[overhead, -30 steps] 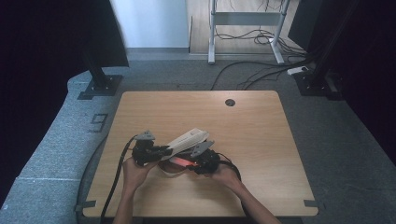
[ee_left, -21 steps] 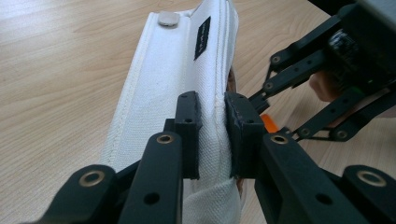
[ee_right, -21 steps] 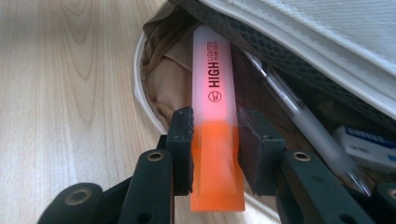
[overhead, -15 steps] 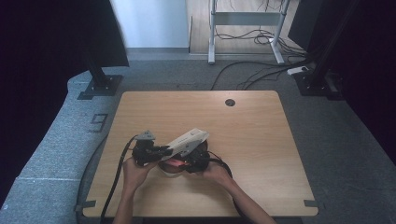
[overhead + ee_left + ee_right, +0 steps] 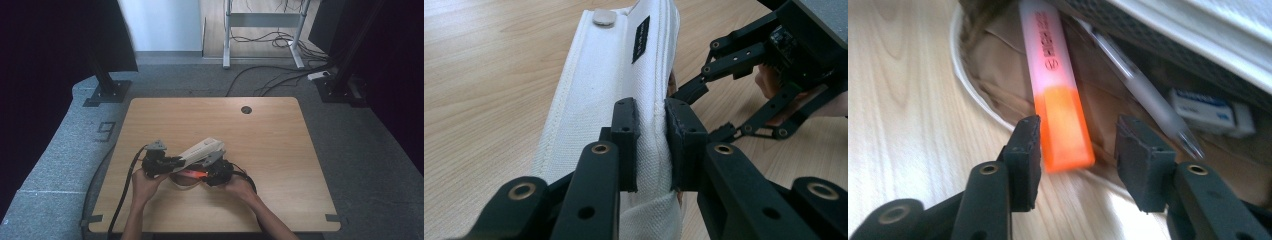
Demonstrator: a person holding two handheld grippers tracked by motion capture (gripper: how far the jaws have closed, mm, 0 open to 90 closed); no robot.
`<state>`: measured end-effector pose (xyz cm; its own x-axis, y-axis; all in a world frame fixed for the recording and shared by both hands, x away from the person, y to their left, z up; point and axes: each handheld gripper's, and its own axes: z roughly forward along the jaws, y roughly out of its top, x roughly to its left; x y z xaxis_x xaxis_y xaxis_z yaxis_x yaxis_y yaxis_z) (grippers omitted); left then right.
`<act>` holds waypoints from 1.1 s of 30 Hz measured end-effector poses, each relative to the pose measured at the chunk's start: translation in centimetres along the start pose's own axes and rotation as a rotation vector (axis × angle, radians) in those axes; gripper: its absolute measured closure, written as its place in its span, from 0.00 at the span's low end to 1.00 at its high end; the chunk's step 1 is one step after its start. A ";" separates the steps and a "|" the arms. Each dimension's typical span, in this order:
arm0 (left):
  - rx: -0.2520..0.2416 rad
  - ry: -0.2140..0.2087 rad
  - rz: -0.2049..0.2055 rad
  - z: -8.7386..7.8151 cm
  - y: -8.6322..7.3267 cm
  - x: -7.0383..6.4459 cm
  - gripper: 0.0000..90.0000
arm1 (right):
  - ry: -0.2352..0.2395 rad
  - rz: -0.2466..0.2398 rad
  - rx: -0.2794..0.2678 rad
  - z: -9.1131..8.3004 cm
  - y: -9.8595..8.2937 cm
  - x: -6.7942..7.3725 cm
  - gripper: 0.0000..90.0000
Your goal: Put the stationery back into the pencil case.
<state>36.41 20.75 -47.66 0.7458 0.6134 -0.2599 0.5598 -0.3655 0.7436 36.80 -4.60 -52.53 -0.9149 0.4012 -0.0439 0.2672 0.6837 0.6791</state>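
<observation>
Grey carpet surrounded a light wooden tabletop [image 5: 280, 150], with cables trailing across the floor behind it and dark stands at both sides. Near the front edge, left of centre, a person's two hands worked close together.

On the left, the left tool [image 5: 159, 164] had its jaws pressed onto the raised flap of a white fabric pencil case [image 5: 202, 150], pinching the cloth between them; in the left gripper view the left tool [image 5: 652, 145] gripped the flap's stitched edge, and the flap ran away from the camera to a small black label and a snap button at its far end. The case lay open on the tabletop between the hands, its flap lifted and tilted up to the right.

Further right, the right tool [image 5: 216, 172] sat at the case's mouth. In the right gripper view the right tool [image 5: 1079, 157] had its jaws spread on either side of the orange end of a pink-and-orange highlighter [image 5: 1058, 95], without closing on it. The highlighter lay on the brown lining, beside a clear pen [image 5: 1143, 95] and a white eraser [image 5: 1210, 112].
</observation>
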 end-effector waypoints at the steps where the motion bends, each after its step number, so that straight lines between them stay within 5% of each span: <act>1: 0.000 0.001 0.000 0.0 0.0 0.0 0.84 | 0.000 0.005 0.004 -0.1 -0.1 -0.1 0.60; 5: 0.001 0.000 0.000 0.1 0.0 0.0 0.84 | -0.031 0.044 -0.006 -0.2 -0.8 -0.7 0.69; 14: 0.001 0.003 -0.001 0.2 0.0 0.0 0.84 | -0.046 0.050 -0.017 0.0 -0.8 -0.9 0.81; 33: 0.016 0.003 -0.004 0.5 -0.1 0.0 0.83 | -0.051 0.052 -0.032 1.7 0.5 -1.5 0.87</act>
<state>36.49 20.41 -48.06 0.7420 0.6174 -0.2611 0.5687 -0.3735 0.7328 38.75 -3.85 -53.36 -0.8833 0.4667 -0.0446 0.3034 0.6415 0.7046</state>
